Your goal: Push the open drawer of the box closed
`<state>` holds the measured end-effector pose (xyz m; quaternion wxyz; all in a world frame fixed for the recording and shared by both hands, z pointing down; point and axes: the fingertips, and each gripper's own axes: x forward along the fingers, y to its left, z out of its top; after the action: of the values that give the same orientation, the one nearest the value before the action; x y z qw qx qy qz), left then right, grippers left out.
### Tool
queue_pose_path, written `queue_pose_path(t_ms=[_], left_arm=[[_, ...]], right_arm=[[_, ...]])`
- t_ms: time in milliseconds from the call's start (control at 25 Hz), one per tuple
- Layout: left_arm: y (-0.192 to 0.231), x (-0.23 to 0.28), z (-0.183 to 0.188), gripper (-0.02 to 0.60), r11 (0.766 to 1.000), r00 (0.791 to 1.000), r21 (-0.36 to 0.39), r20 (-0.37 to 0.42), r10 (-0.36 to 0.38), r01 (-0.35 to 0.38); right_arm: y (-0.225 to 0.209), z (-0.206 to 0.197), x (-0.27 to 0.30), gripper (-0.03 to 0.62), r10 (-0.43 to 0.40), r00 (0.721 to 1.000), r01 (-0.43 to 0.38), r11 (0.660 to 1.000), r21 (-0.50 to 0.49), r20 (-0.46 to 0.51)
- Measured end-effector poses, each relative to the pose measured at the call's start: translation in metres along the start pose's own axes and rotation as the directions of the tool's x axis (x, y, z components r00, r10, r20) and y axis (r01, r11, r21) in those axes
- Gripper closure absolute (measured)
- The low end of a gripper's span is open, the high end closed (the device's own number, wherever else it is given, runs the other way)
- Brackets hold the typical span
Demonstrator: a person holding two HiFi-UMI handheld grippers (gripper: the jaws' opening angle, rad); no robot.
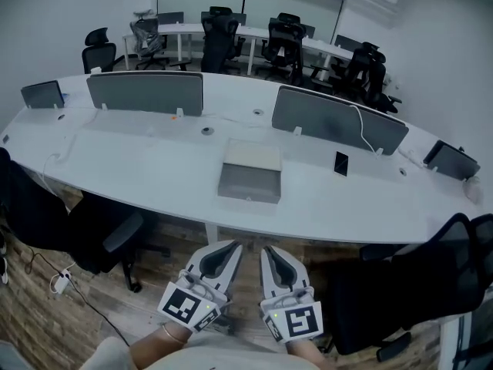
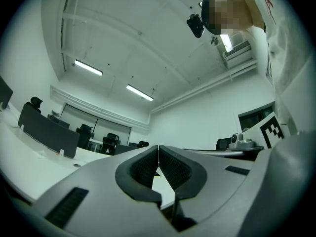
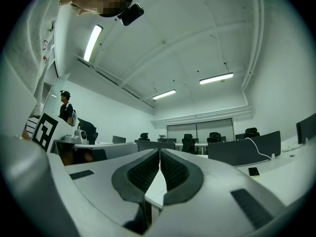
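Observation:
A grey box (image 1: 253, 157) sits in the middle of the long white table (image 1: 154, 168), with its drawer (image 1: 248, 182) pulled out toward me. Both grippers hang low in front of my body, below and short of the table's near edge, well away from the box. My left gripper (image 1: 233, 247) is shut with nothing between its tips; in the left gripper view its jaws (image 2: 158, 148) meet at the tips. My right gripper (image 1: 267, 251) is likewise shut and empty, its tips touching in the right gripper view (image 3: 159, 152). Both gripper cameras tilt upward at the ceiling, and neither shows the box.
Grey desk dividers (image 1: 146, 91) (image 1: 337, 120) stand behind the box. A black phone (image 1: 341, 163) lies right of it. Black office chairs (image 1: 100, 233) (image 1: 416, 284) flank me at the table's near side. A person (image 3: 65, 107) stands far off in the right gripper view.

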<state>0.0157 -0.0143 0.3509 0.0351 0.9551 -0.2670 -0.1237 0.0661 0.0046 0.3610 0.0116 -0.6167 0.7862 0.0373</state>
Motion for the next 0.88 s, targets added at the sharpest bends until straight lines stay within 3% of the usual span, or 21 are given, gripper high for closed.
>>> queue_pose_path(t_ms=[520, 880], left_arm=[[0.069, 0.069, -0.011, 0.562, 0.998, 0.998, -0.009, -0.027, -0.060, 0.060], [0.100, 0.089, -0.017, 0.562, 0.997, 0.996, -0.018, -0.038, -0.076, 0.075]], right_arm=[[-0.044, -0.018, 0.086, 0.574, -0.055, 0.998, 0.055, 0.998, 0.019, -0.020], [-0.057, -0.033, 0.118, 0.574, -0.097, 0.994, 0.098, 0.995, 0.025, -0.049]])
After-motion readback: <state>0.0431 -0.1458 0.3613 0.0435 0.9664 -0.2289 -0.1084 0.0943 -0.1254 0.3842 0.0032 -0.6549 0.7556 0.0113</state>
